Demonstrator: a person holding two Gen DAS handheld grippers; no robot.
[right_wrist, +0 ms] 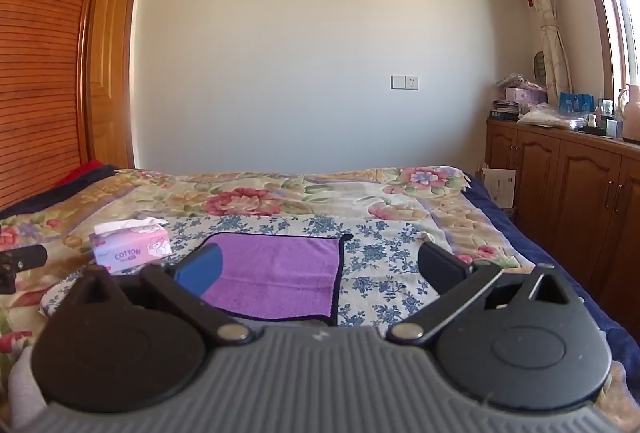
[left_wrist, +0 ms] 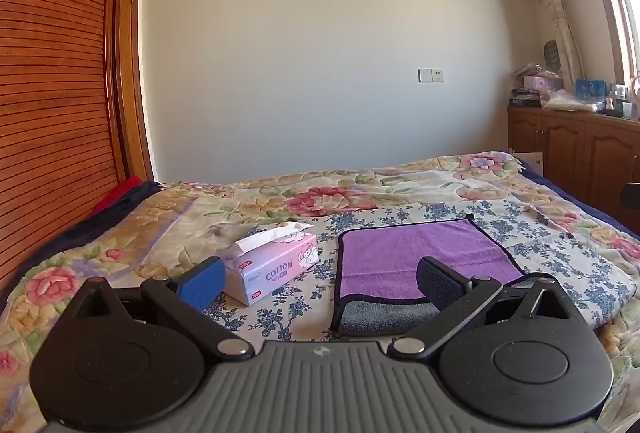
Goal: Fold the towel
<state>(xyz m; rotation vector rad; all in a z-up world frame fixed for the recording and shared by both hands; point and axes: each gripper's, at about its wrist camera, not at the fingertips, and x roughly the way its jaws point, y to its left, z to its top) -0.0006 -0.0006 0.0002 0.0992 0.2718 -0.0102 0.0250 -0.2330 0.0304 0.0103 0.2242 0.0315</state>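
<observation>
A purple towel [left_wrist: 416, 253] with a dark border lies flat on the blue-flowered cloth on the bed, its grey underside turned up along the near edge. It also shows in the right wrist view [right_wrist: 280, 273]. My left gripper [left_wrist: 320, 281] is open and empty, held above the bed just short of the towel's near left corner. My right gripper [right_wrist: 320, 273] is open and empty, over the towel's near right part.
A pink tissue box [left_wrist: 276, 269] marked COTTON stands left of the towel, also in the right wrist view [right_wrist: 132, 251]. The floral bedspread [left_wrist: 320, 193] covers the bed. Wooden cabinets [right_wrist: 568, 177] with clutter line the right wall. A slatted wooden wardrobe [left_wrist: 52, 93] stands left.
</observation>
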